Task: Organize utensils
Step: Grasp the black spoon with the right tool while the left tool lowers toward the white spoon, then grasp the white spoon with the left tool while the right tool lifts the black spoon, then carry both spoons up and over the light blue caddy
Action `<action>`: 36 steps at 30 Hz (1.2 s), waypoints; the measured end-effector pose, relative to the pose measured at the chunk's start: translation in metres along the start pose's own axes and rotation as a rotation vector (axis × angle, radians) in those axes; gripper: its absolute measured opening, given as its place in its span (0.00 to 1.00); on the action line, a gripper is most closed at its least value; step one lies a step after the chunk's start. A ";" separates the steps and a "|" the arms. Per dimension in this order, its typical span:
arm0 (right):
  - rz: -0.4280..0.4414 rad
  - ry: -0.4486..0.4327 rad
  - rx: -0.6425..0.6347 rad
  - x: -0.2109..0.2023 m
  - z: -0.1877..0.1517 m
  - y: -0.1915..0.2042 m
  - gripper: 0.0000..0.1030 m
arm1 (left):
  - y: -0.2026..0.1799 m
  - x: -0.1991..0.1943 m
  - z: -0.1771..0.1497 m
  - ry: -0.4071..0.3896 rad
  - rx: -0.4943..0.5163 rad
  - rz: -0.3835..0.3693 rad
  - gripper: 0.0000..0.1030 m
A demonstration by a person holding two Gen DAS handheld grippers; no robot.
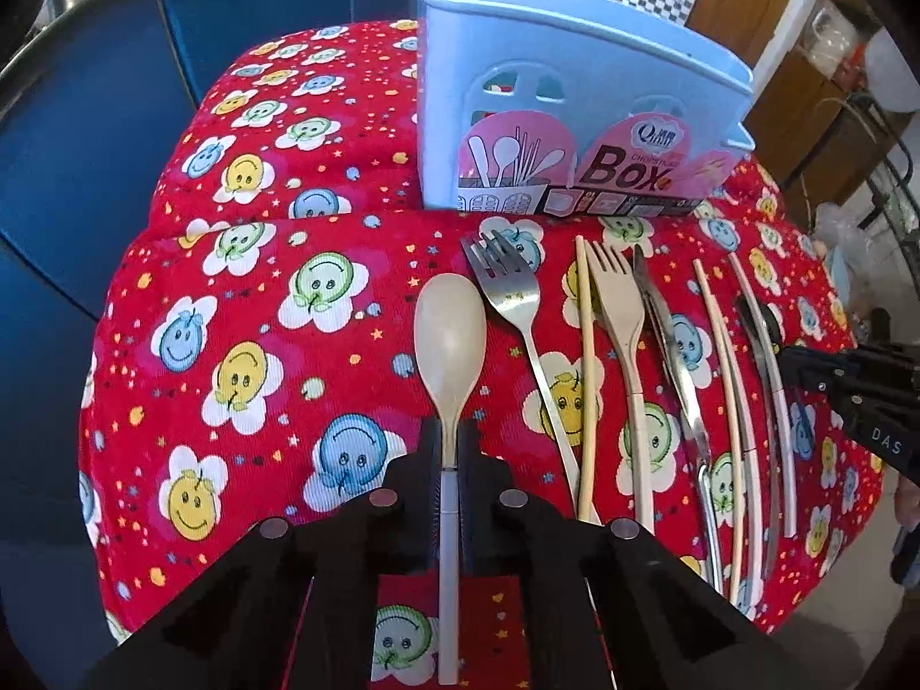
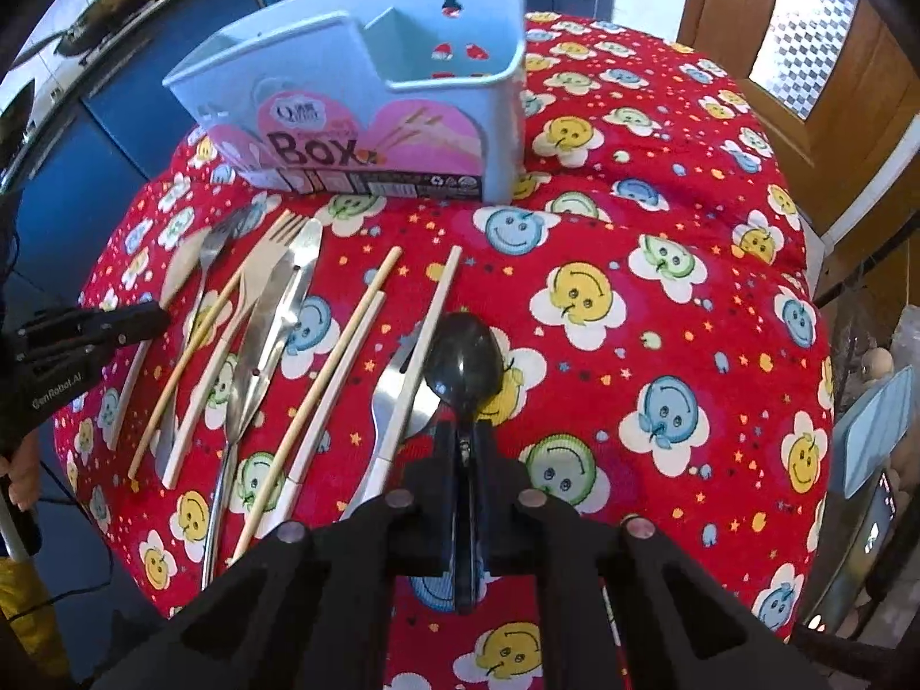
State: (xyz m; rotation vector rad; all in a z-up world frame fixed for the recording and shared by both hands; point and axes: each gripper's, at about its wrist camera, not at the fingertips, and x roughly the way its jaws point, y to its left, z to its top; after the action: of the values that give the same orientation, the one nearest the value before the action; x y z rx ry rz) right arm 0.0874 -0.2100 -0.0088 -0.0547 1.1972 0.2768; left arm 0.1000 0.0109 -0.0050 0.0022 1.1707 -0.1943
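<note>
Reading "Box", perhaps "Chopsticks": holder (image 1: 575, 98)

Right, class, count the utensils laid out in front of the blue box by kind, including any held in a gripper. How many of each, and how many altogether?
spoons: 2
forks: 3
chopsticks: 4
knives: 1
Total: 10

Beige spoon (image 1: 450, 339) and black spoon (image 2: 467, 357) lie pinched, seemingly, before blue holder (image 1: 575, 92).
</note>
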 end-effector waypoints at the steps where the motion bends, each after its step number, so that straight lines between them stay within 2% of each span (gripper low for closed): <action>1: 0.011 -0.022 0.008 -0.005 -0.002 -0.001 0.07 | 0.003 -0.003 -0.003 -0.010 -0.008 -0.011 0.05; 10: 0.059 -0.255 0.044 -0.056 -0.018 0.001 0.07 | 0.007 -0.059 -0.015 -0.230 -0.063 -0.085 0.05; 16: 0.114 -0.426 0.047 -0.085 -0.020 0.008 0.07 | 0.005 -0.088 -0.004 -0.389 -0.065 -0.118 0.05; 25: 0.162 -0.666 0.037 -0.107 0.005 0.012 0.07 | 0.001 -0.110 0.041 -0.558 -0.082 -0.147 0.05; 36: 0.153 -0.802 0.038 -0.087 0.061 0.003 0.07 | -0.005 -0.115 0.104 -0.771 -0.108 -0.112 0.05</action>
State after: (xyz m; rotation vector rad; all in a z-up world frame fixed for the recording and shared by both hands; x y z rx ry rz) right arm 0.1130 -0.2120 0.0942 0.1704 0.4075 0.3637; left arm 0.1513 0.0123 0.1419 -0.2172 0.4107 -0.2047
